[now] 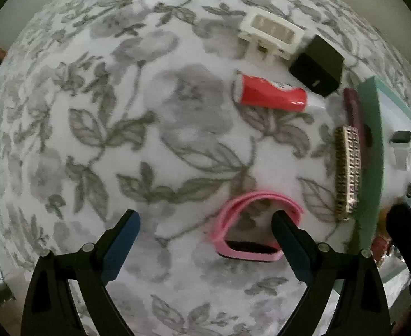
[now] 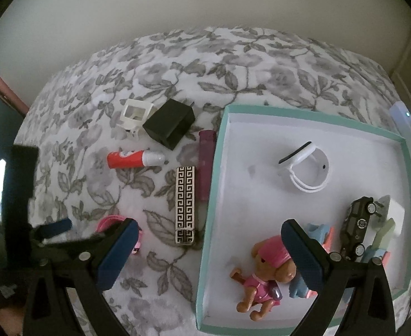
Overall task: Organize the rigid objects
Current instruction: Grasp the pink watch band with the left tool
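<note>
The bedspread (image 2: 233, 64) is soft matt cloth, printed with grey flowers. The pink band (image 1: 250, 218) looks like smooth, slightly rubbery plastic; the white band (image 2: 309, 168) the same. The red tube (image 1: 272, 95) is glossy plastic — light glints off it. The black box (image 2: 169, 123) is matt, the white frame (image 1: 269, 32) smooth hard plastic. The patterned bar (image 2: 185, 201) has a metallic sheen. The teal-rimmed tray (image 2: 213, 196) looks like matt card. The toy dog (image 2: 264, 277) and toy car (image 2: 356, 224) are shiny plastic — the gripper pads (image 2: 115, 254) a dull blue.
</note>
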### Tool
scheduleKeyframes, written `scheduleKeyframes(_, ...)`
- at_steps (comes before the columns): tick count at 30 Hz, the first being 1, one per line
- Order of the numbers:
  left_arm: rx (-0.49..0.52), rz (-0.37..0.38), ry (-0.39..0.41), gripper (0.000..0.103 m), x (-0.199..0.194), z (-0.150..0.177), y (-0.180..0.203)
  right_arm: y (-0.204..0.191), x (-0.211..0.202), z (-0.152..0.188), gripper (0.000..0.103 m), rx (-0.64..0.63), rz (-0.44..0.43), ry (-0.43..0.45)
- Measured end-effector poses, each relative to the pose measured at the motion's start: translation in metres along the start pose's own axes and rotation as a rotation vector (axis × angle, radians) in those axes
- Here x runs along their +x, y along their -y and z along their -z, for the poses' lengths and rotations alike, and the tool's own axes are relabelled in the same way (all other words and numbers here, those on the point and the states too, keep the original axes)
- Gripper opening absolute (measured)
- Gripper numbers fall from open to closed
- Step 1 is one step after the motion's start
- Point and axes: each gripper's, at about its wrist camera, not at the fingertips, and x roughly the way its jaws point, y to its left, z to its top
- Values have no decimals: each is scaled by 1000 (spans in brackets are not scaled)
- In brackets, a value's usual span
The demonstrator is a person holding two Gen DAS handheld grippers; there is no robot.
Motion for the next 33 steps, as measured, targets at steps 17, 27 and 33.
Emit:
scheduleKeyframes(17, 84, 69, -1, 95, -19, 0, 18, 23, -3, -3, 103, 84, 10, 8)
scheduleKeyframes(27, 129, 89, -13, 70, -6, 9, 39, 28, -4, -4, 103, 105, 8, 14)
scheduleKeyframes(33, 130, 90, 0, 66, -11, 12, 45, 29, -3, -4, 103, 111, 14, 15)
